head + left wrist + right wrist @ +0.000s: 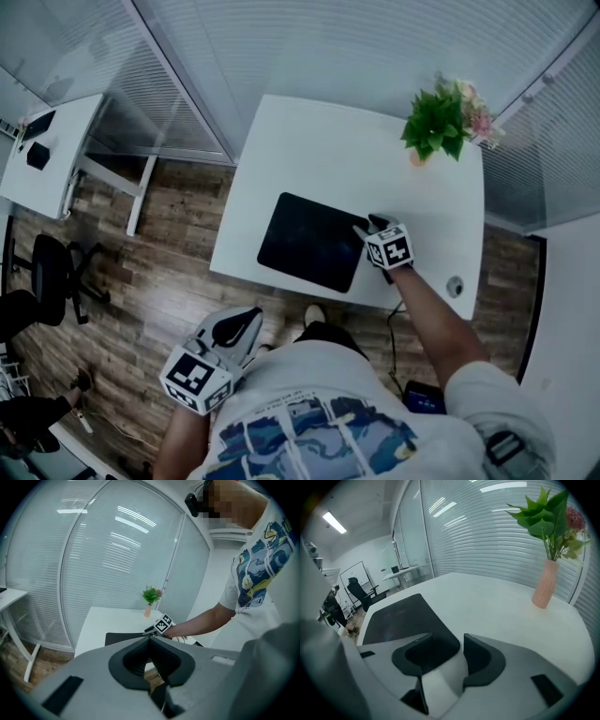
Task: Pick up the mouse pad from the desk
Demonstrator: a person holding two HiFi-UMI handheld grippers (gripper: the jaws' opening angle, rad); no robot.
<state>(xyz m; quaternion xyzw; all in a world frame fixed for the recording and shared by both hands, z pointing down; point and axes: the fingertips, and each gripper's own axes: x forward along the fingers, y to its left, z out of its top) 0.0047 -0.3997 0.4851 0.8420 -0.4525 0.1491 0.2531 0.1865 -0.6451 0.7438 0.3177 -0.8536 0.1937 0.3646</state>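
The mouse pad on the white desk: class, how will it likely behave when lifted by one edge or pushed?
Thin and flat on the desk, the mouse pad probably droops when lifted by one edge. It seems light for its area. Its low edge likely gives the open right gripper little to catch.

One mouse pad [312, 241], one vase of flowers [434, 124], two white desks [319, 150] [61, 150], two grippers [246, 323] [366, 226]
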